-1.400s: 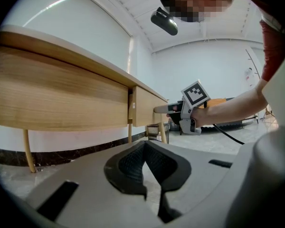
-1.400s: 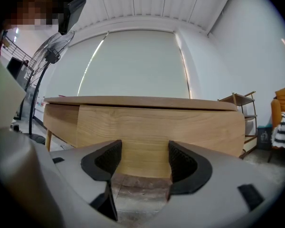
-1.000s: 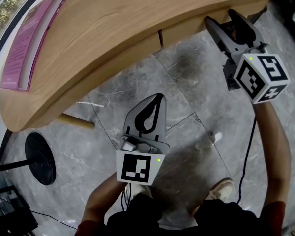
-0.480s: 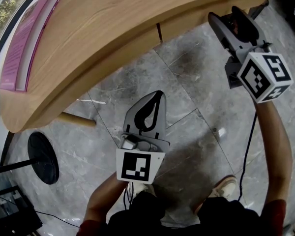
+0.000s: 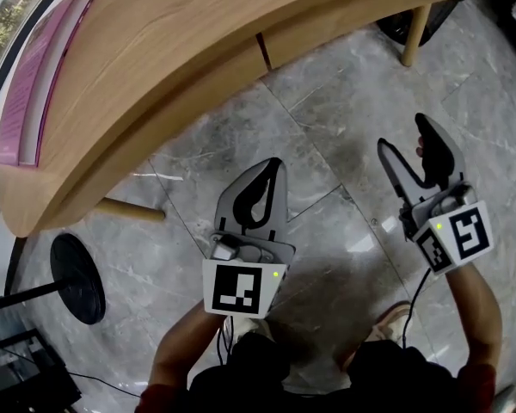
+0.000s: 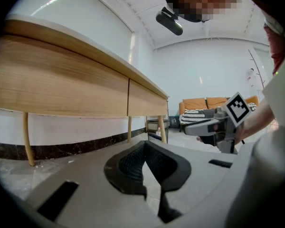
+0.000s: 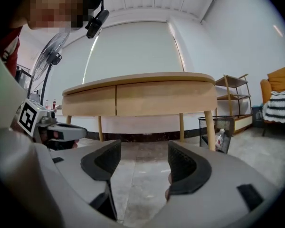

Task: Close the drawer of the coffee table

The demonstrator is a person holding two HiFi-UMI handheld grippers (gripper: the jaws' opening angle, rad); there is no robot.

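Observation:
The light wooden coffee table (image 5: 198, 33) curves across the top of the head view. Its two drawer fronts sit flush with each other, split by a thin seam (image 5: 262, 52); the right-hand drawer front (image 5: 344, 20) shows no gap. In the right gripper view the table (image 7: 137, 96) stands some way ahead. My right gripper (image 5: 404, 134) hangs open over the floor, well back from the table, with nothing between its jaws (image 7: 142, 151). Over the floor in the middle, my left gripper (image 5: 275, 166) is shut and empty, its tips meeting (image 6: 145, 144).
A pink book (image 5: 34, 84) lies on the table's left end. A black round stand base (image 5: 73, 278) sits on the grey stone floor at left. A table leg (image 5: 417, 33) and a wire waste basket (image 7: 218, 132) stand at right. An orange sofa (image 6: 204, 103) is far off.
My right gripper has pulled back from the right-hand drawer front, down and toward the person. The left gripper has stayed where it was.

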